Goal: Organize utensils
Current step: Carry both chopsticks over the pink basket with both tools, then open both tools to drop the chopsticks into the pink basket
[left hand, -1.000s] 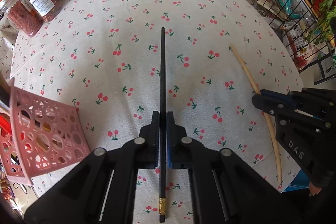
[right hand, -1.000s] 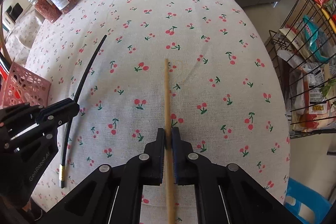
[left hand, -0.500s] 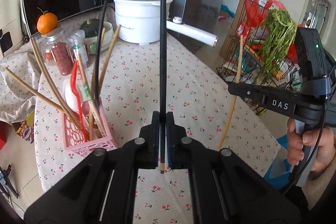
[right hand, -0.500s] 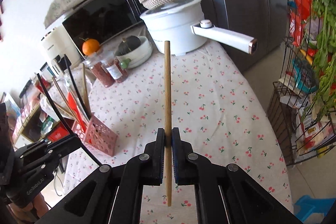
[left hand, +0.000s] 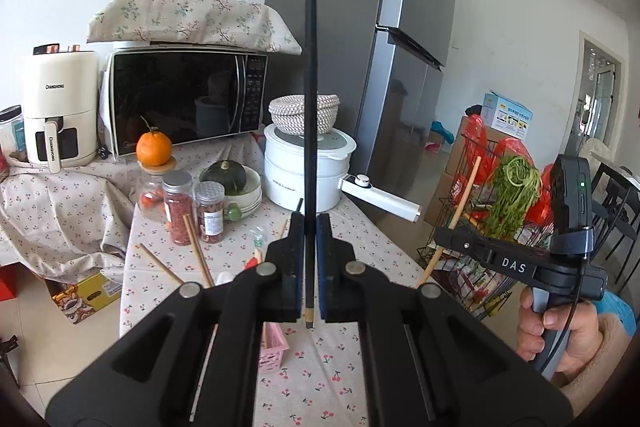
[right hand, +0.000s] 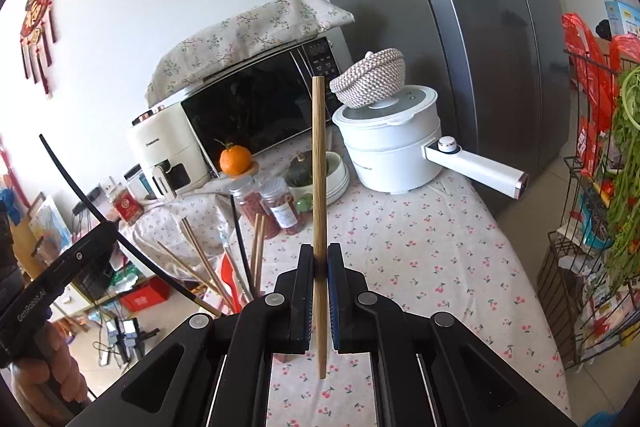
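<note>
Left gripper (left hand: 310, 227): jaws clamped on a black chopstick (left hand: 310, 115). The stick runs straight up the view between the pads, most of its length beyond the fingertips, and a short gold-banded end pokes out behind them. It is held in the air above the table (left hand: 320, 383).

Right gripper (right hand: 320, 261): jaws clamped on a wooden chopstick (right hand: 319, 163). It is gripped towards its lower part, with the long end standing past the fingertips and a stub behind the pads. It too is clear of the table.

Pink basket (left hand: 272, 347): on the cherry-print cloth, low and left of the left gripper and largely hidden by it. It holds several upright chopsticks (right hand: 208, 263) and a red utensil (right hand: 230, 275).

Each gripper shows at the edge of the other's view, well apart, each in a hand (left hand: 560, 327).
</note>
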Demonstrator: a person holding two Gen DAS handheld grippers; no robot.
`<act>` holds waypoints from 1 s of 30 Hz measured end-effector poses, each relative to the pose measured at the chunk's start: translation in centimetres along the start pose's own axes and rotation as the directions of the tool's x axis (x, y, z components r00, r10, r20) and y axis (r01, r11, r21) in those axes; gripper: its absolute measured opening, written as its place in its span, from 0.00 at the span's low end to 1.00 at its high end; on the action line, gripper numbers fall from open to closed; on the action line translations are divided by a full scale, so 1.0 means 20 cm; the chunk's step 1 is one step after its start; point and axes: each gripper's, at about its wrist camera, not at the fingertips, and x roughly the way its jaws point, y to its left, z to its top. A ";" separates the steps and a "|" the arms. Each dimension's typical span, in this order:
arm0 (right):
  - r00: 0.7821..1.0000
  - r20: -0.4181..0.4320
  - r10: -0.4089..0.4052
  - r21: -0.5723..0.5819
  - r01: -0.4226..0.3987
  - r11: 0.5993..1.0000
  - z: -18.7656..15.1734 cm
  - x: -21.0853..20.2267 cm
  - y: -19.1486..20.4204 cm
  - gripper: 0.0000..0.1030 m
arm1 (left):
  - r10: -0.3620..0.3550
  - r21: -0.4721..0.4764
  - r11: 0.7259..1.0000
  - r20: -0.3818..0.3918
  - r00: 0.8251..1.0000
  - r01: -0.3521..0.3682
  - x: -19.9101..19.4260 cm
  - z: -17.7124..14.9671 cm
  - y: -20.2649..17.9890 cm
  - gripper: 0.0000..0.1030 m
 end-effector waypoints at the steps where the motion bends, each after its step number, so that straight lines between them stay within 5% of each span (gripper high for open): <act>1: 1.000 0.002 0.004 -0.005 -0.004 1.000 0.00 0.01 0.02 0.06 | 0.014 -0.006 1.000 0.001 1.000 -0.014 -0.01 0.00 0.02 0.06; 8: 0.999 -0.011 0.037 -0.017 -0.038 0.999 -0.01 0.09 0.12 0.06 | 0.104 -0.013 0.994 -0.062 0.993 -0.105 0.13 -0.11 0.15 0.06; 16: 0.997 0.004 0.075 -0.013 -0.075 0.997 -0.02 0.13 0.21 0.06 | 0.112 -0.045 0.991 -0.199 0.974 -0.123 0.29 -0.22 0.24 0.07; 18: 0.996 0.013 0.086 -0.016 -0.086 0.996 -0.02 0.14 0.24 0.06 | 0.138 -0.057 0.987 -0.206 0.969 -0.152 0.29 -0.23 0.26 0.16; 20: 0.995 0.024 0.098 -0.015 -0.098 0.995 -0.02 0.15 0.26 0.06 | 0.140 -0.080 0.984 -0.200 0.970 -0.159 0.26 -0.22 0.27 0.37; 30: 0.990 0.066 0.125 -0.032 -0.123 0.992 -0.02 0.24 0.38 0.06 | 0.179 -0.059 0.977 -0.286 0.941 -0.204 0.20 -0.28 0.35 0.58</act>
